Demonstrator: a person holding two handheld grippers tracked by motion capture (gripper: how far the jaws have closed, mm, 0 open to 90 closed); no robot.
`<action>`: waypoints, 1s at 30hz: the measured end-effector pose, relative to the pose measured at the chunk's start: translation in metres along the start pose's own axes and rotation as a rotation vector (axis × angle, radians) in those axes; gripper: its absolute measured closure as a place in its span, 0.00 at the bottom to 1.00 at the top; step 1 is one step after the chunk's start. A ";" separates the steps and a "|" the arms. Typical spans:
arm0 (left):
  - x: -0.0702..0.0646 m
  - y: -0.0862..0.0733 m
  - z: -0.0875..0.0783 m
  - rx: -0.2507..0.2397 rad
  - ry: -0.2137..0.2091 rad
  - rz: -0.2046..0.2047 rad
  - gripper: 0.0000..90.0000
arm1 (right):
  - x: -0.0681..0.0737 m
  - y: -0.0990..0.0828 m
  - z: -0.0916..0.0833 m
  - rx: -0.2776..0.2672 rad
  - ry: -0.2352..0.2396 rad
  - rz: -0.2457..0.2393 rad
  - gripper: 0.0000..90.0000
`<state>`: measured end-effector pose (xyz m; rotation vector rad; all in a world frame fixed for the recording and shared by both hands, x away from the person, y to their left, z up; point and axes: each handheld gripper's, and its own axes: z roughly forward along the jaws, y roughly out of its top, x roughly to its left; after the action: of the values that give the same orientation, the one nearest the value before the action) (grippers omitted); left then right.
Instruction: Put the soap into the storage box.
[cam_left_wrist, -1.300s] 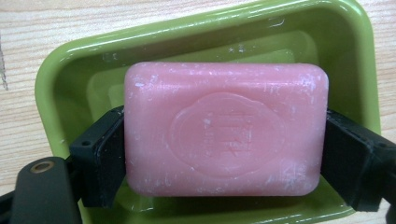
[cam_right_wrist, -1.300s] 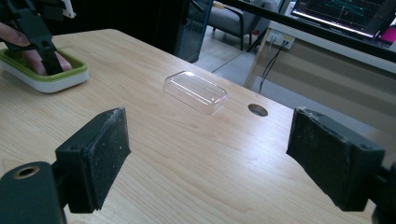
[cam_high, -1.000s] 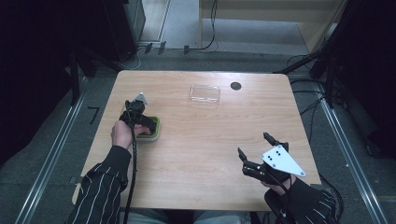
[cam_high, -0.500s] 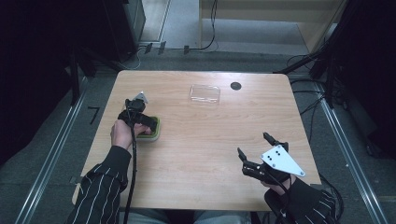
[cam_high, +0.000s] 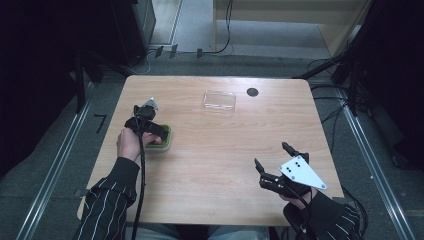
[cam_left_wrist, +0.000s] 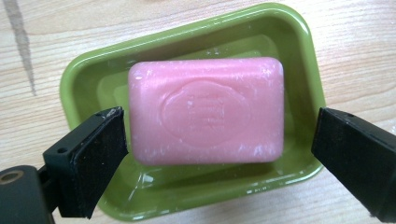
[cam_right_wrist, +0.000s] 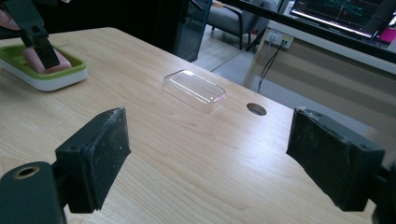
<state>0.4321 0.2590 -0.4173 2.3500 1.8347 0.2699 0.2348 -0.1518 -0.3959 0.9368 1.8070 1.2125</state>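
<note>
The left hand-held gripper (cam_left_wrist: 215, 140) hangs directly over a pink bar of soap (cam_left_wrist: 206, 109), its jaws spread wide and standing off both short ends of the bar without touching it. The soap lies flat in a green soap dish (cam_left_wrist: 306, 56), which sits on the wooden counter (cam_high: 210, 150) toward its left side. The likely step is closing on the bar to lift it out, and that is where trouble could start: the bar looks smooth and rounded at the corners, and the dish floor seems glossy, perhaps wet, so the pads may slide off or squirt the soap sideways if they close too high or off-centre. A low approach could also catch the dish rim and drag the whole dish along. The right hand-held gripper (cam_high: 281, 161) rests near the counter's front right corner, jaws likewise spread and holding nothing, well apart from the dish. Farther back, a clear plastic lid (cam_right_wrist: 194, 90) lies near a round hole (cam_right_wrist: 256, 109) in the counter.
</note>
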 end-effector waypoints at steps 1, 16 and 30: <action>-0.001 -0.001 -0.001 0.000 0.000 0.004 0.05 | 0.000 0.000 0.000 0.000 -0.001 0.000 0.15; -0.011 -0.018 -0.019 0.010 -0.006 0.062 0.04 | 0.000 0.000 0.000 0.000 0.002 -0.004 0.15; -0.017 -0.042 -0.032 0.017 -0.005 0.092 0.03 | 0.001 0.000 0.000 -0.006 0.004 -0.003 0.15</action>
<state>0.3814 0.2528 -0.3969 2.4481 1.7355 0.2592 0.2342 -0.1512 -0.3959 0.9289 1.8066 1.2177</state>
